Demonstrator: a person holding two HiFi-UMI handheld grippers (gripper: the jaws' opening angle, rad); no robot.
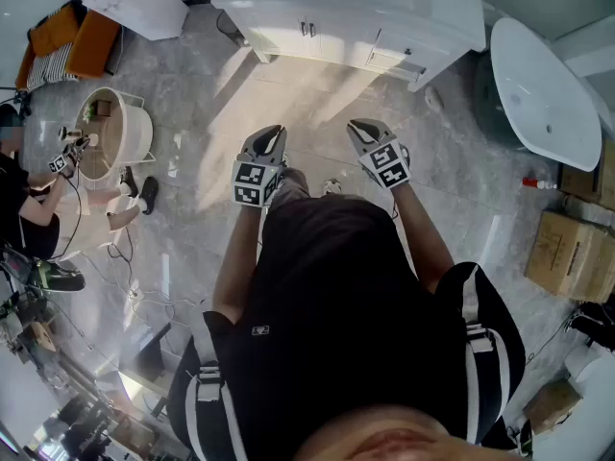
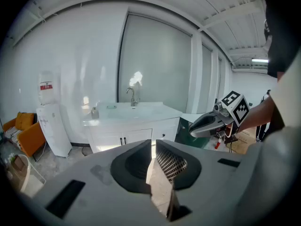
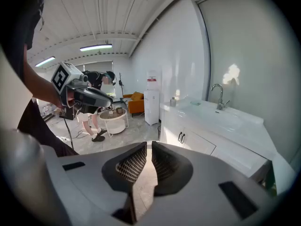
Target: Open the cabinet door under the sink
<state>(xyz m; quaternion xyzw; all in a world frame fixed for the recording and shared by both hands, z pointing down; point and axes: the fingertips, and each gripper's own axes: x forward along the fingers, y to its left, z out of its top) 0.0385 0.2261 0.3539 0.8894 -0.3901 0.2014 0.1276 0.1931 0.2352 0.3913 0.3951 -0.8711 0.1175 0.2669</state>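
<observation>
The white sink cabinet (image 1: 357,17) stands against the far wall, a few steps ahead of me. Its two doors are closed, with a pair of dark handles (image 1: 308,29) at the middle; a faucet (image 2: 132,97) rises above the basin. In the left gripper view the cabinet doors (image 2: 123,139) show straight ahead, in the right gripper view the door handles (image 3: 181,137) lie ahead to the right. My left gripper (image 1: 272,133) and right gripper (image 1: 362,126) hang side by side over the floor, both shut on nothing, well short of the cabinet.
A white bathtub (image 1: 541,90) lies at the right, cardboard boxes (image 1: 571,253) beside it. A water dispenser (image 2: 51,125) stands left of the cabinet. A round white table (image 1: 114,133), an orange chair (image 1: 73,40), a seated person (image 1: 27,209) and floor cables are at the left.
</observation>
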